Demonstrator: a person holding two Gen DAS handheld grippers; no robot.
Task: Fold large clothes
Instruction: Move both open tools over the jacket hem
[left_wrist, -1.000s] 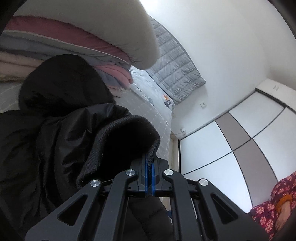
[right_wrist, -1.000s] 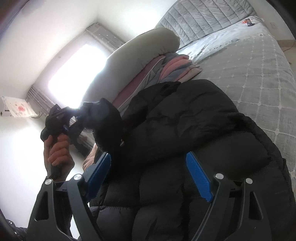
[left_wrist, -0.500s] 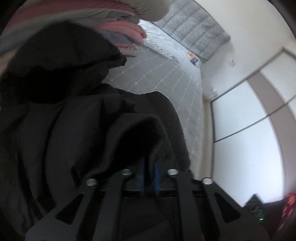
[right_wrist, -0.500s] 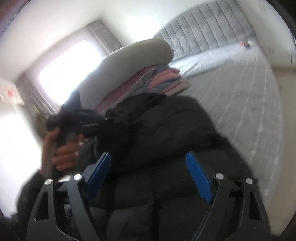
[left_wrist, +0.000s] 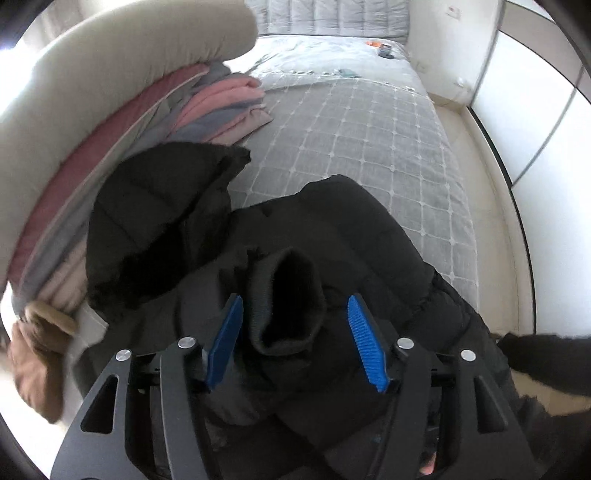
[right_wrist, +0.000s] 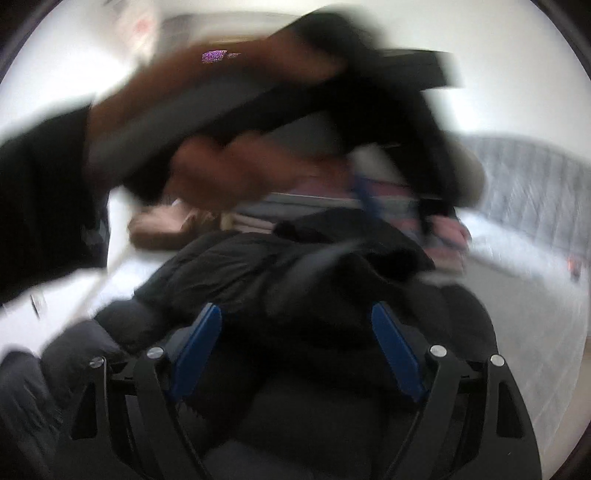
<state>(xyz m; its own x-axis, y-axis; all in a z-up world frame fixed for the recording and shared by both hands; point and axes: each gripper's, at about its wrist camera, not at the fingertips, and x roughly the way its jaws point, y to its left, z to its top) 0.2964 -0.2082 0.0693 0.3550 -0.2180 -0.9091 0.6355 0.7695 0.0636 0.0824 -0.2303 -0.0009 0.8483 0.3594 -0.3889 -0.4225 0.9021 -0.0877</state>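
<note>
The left tool (left_wrist: 295, 339) points down at a black jacket (left_wrist: 351, 236) spread on the bed (left_wrist: 369, 129). Its jaws have just been opening, and the blue pads (left_wrist: 364, 347) stand apart on either side of a ribbed cuff (left_wrist: 284, 306), which lies between them without being pressed. Beyond the tool and to its left, the jacket's hood (left_wrist: 159, 221) leans against a stack of folded bedding (left_wrist: 110, 129). Far ahead stands a grey headboard (left_wrist: 332, 16); to the right runs a white wardrobe (left_wrist: 535, 129).

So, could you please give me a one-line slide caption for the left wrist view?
Left claw, jaws just opened, straddles the knit cuff of a black puffer jacket on the grey bed.
</note>
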